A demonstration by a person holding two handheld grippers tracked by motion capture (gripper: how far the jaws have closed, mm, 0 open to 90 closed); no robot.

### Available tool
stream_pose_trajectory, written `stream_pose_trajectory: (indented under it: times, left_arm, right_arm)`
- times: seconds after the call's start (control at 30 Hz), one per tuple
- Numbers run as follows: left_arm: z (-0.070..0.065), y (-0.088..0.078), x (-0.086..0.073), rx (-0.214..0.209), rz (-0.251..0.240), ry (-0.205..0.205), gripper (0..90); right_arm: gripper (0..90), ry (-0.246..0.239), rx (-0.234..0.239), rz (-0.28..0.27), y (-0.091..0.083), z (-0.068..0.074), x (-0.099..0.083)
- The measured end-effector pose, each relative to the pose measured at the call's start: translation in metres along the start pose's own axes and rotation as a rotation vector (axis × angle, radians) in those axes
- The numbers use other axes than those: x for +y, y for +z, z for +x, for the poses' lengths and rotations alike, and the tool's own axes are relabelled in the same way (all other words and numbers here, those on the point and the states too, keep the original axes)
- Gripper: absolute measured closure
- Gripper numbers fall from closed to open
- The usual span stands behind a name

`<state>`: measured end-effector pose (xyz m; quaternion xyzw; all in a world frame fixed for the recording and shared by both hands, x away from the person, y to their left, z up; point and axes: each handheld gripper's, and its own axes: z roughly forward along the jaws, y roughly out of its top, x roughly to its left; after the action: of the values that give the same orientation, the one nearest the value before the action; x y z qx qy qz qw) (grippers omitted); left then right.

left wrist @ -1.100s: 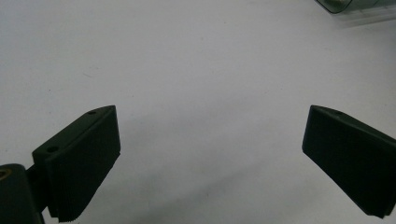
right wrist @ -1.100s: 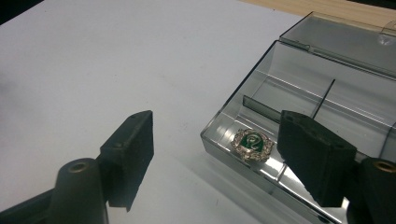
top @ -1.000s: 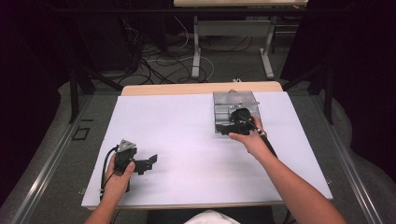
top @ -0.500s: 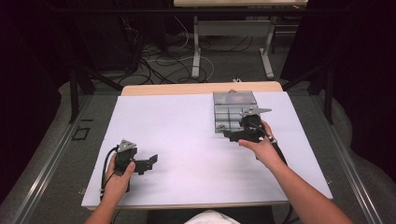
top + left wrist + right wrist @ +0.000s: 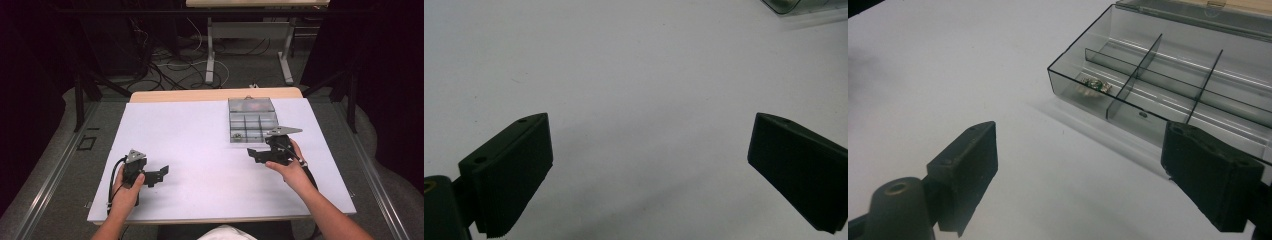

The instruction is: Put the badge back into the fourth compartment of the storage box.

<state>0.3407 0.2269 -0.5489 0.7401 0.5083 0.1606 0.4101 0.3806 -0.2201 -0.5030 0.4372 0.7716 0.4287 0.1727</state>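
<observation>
A clear plastic compartment box (image 5: 252, 120) stands with its lid open at the back right of the white table (image 5: 200, 150). A small metallic piece with a green spot (image 5: 1094, 85) lies in its near-left compartment (image 5: 238, 135). My right gripper (image 5: 254, 155) is just in front of the box, pointing left. In the right gripper view it (image 5: 1080, 175) is open, its jaws have just been opening, and nothing is between them. My left gripper (image 5: 160, 174) rests at the front left, and in its own view it (image 5: 649, 170) is open wide over bare table.
The box's corner (image 5: 794, 5) shows far off in the left gripper view. Behind the table are a wooden edge strip (image 5: 215, 94), floor cables (image 5: 170, 65) and the legs of another table (image 5: 210, 55). Dark curtains flank both sides.
My right gripper has drawn back from over the box toward the table's near side and slightly right. The left gripper has stayed put.
</observation>
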Motion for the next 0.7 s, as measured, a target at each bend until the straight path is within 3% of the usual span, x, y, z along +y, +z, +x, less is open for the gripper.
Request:
stream_pose_trajectory:
  times: [0.4, 0.7]
  left_arm:
    - [0.0, 0.0, 0.0, 0.002, 0.004, 0.008, 4.3]
    - [0.0, -0.001, 0.0, 0.001, 0.01, 0.006, 4.3]
  right_arm:
    - [13.9, 0.037, -0.022, -0.004, -0.02, -0.011, -0.026]
    - [14.1, 0.063, -0.073, -0.019, -0.032, -0.028, -0.046]
